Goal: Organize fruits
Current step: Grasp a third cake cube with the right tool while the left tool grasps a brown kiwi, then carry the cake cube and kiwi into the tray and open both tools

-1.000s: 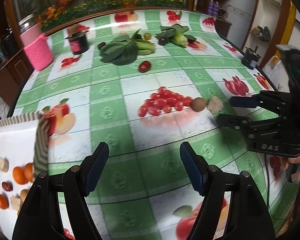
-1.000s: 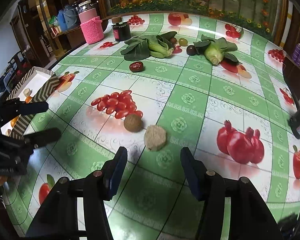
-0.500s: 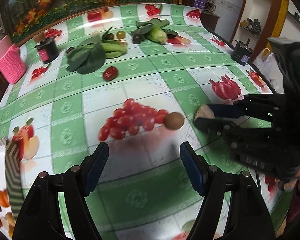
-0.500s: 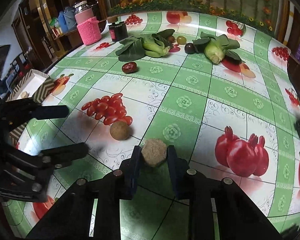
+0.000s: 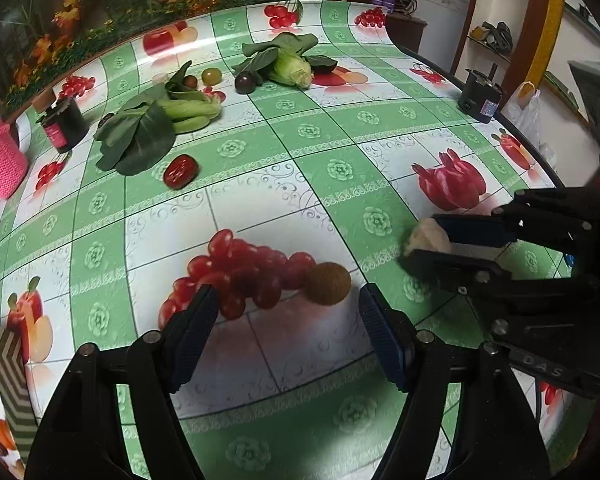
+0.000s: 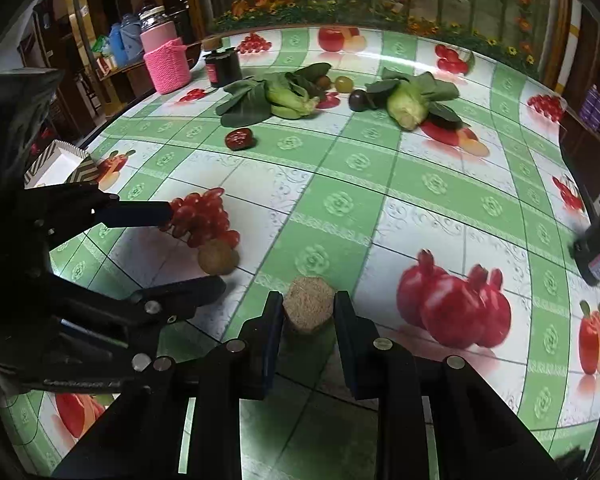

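Right claw (image 6: 307,312) is clamped on a tan, rough-faced chunk (image 6: 309,309), low over the bench (image 6: 420,184). Beside it, I see my left claw (image 5: 288,320) closing, nothing between its pads; a brown round fruit (image 5: 327,283) lies just ahead. Farther off rest a red date (image 5: 180,171) and leafy greens (image 5: 140,136).

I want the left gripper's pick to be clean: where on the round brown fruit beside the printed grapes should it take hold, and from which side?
Grip the round brown fruit across its widest middle, coming down from above at the near side. It is a ball resting free on the tablecloth, so any diameter works. The left gripper, jaws closing with nothing between them, already faces it; the right gripper holds a tan chunk close by.
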Tool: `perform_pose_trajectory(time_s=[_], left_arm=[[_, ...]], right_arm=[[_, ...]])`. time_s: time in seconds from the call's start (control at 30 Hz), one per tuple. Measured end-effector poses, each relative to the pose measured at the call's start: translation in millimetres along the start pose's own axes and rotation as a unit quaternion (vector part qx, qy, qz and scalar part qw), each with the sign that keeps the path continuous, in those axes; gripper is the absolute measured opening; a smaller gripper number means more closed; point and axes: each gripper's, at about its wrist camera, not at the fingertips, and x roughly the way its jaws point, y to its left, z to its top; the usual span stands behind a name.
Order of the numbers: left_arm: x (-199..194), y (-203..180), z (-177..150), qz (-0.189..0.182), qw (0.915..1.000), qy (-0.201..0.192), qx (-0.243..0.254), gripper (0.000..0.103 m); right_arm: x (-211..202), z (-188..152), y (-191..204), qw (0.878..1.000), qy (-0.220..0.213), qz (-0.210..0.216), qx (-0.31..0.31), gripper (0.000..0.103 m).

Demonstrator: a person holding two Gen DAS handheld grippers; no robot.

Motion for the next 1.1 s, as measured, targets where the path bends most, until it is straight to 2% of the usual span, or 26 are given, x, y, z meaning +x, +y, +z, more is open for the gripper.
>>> perform_pose_trajectory(time_s=[0.07, 0.1, 0.17, 0.57, 1.1], left_arm=[[1.9, -1.6, 0.1, 0.005, 1.0, -0.001, 0.004, 0.045], [1.5, -2.4, 0.2, 0.008, 0.9999, -0.006, 0.007, 0.031], [0.3, -1.2, 1.7, 0.002, 1.0, -0.007, 0.006, 0.018], [-21.0, 15.3, -18.7, 0.002, 0.9997, -0.007, -0.024, 0.018], [-69.8, 41.6, -69.0, 0.055, 0.9967, -0.029, -0.052, 0.018]], right_arm=[[0.8, -1.9, -2.6, 1.0, 0.003, 0.002, 0.005, 0.027], [1.2, -2.4, -3.2, 1.0, 0.004, 0.001, 0.006, 0.027], [2.2, -3.8, -3.7, 1.0, 0.007, 0.003, 0.007, 0.027], [-6.6, -9.8, 16.0, 1.0, 0.001, 0.018, 0.007, 0.027], [-16.6, -18.0, 79.2, 0.999, -0.005, 0.047, -0.001, 0.027]])
